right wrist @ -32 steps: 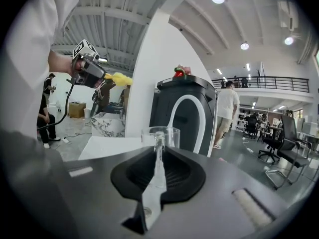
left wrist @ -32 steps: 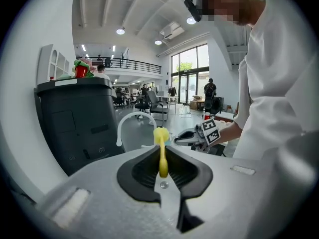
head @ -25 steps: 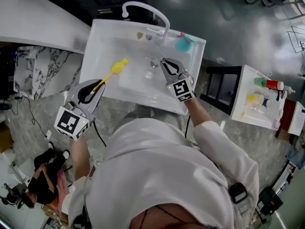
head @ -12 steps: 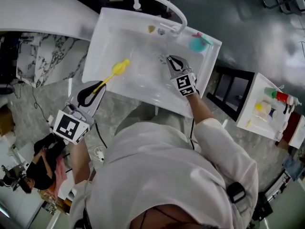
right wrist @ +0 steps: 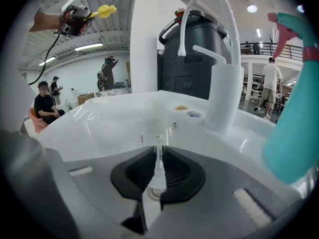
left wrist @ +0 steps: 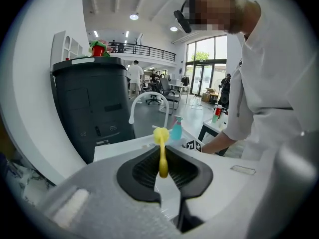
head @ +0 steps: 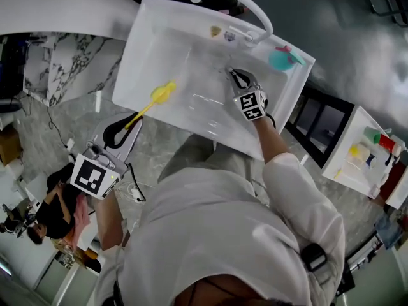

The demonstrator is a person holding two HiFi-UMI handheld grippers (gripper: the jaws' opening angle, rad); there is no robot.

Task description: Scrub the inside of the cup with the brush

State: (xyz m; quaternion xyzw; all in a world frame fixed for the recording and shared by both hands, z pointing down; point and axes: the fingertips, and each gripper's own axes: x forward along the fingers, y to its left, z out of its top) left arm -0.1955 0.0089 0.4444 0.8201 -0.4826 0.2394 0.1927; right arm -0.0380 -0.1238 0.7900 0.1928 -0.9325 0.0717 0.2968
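Note:
In the head view my left gripper is shut on the thin handle of a yellow brush, whose bristle head hangs over the left part of the white sink. The left gripper view shows the brush standing up between the ribbed pads. My right gripper is low inside the sink basin. Its jaws are nearly closed on the thin wall of a clear cup, which is hard to make out against the white basin. The brush and the cup are well apart.
A curved white faucet arches over the sink's back edge. A teal spray bottle stands on the rim by my right gripper. A white side table with bottles is at the right. A seated person is at the lower left.
My right gripper has sunk into the sink basin with the clear cup. My left gripper has dropped slightly with the brush, still outside the sink's front edge.

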